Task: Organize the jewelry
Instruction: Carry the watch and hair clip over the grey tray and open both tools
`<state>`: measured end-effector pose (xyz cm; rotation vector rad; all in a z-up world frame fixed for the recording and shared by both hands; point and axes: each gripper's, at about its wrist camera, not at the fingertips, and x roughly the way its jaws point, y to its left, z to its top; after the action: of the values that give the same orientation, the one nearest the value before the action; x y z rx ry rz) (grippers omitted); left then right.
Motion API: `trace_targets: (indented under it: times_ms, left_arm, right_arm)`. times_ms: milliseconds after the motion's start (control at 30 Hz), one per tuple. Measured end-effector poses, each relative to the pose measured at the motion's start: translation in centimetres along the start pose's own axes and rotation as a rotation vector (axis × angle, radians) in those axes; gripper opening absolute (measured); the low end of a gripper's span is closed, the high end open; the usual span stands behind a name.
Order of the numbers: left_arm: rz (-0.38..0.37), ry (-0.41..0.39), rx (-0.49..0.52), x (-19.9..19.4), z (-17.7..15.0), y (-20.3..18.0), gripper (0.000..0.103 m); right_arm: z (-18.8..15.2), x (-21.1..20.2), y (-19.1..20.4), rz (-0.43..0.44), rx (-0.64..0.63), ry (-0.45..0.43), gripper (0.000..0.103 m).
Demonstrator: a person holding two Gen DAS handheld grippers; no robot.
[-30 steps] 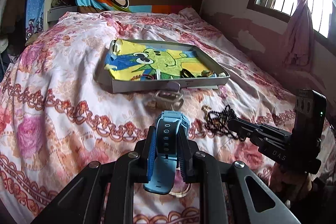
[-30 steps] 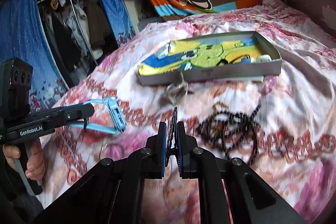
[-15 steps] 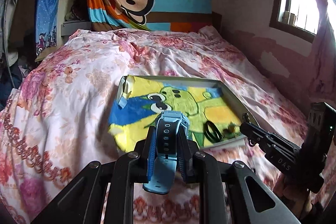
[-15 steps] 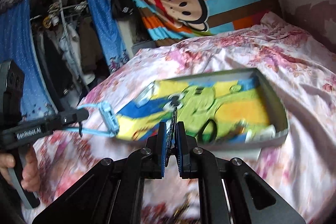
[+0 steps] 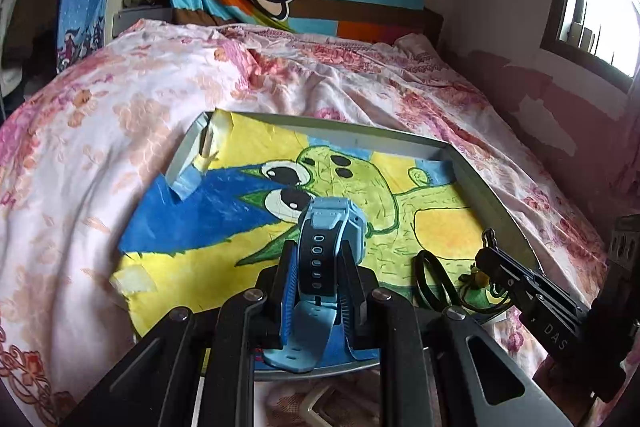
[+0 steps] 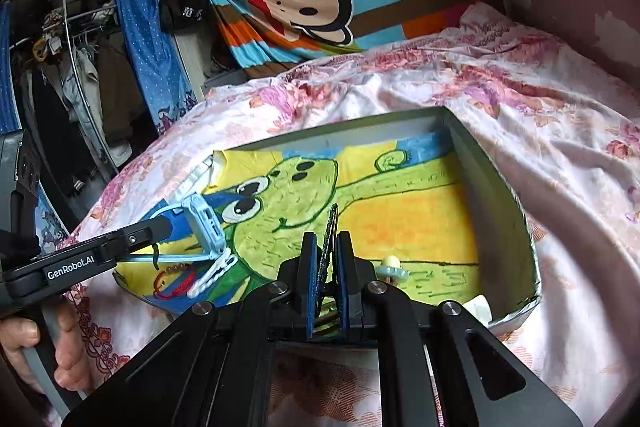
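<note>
My left gripper (image 5: 316, 267) clamps the blue watch (image 5: 330, 227) and my right gripper (image 6: 325, 267) pinches a dark chain (image 6: 330, 231) above the tray (image 6: 496, 179), ready for dropping in.

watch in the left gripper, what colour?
Light blue watch with a black band section, clamped in the left gripper. Left wrist view shows it best.

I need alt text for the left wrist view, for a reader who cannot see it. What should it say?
The left gripper holds a light blue watch over a shallow grey tray lined with a cartoon drawing, on a floral bedspread. The right gripper enters from the right, above a black loop in the tray.
</note>
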<state>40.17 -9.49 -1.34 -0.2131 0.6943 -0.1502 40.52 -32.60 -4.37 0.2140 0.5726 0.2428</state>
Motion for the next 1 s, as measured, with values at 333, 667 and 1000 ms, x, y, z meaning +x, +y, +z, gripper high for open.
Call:
trace_targets:
  times_ms: [333,667,1000]
  left_arm:
    - [0.005,0.123,-0.006,0.9,-0.6,0.0,0.019]
    - [-0.033,0.033,-0.105,-5.0,0.1,1.4,0.088]
    - [0.037,-0.086,-0.038,-15.1,-0.1,1.1,0.103]
  right_arm:
    - [-0.4,0.2,0.0,0.001,-0.009,0.013,0.023]
    - [0.9,-4.1,1.5,-0.031,-0.036,-0.067,0.065]
    - [0.7,-13.3,6.5,-0.001,-0.086,-0.192,0.098]
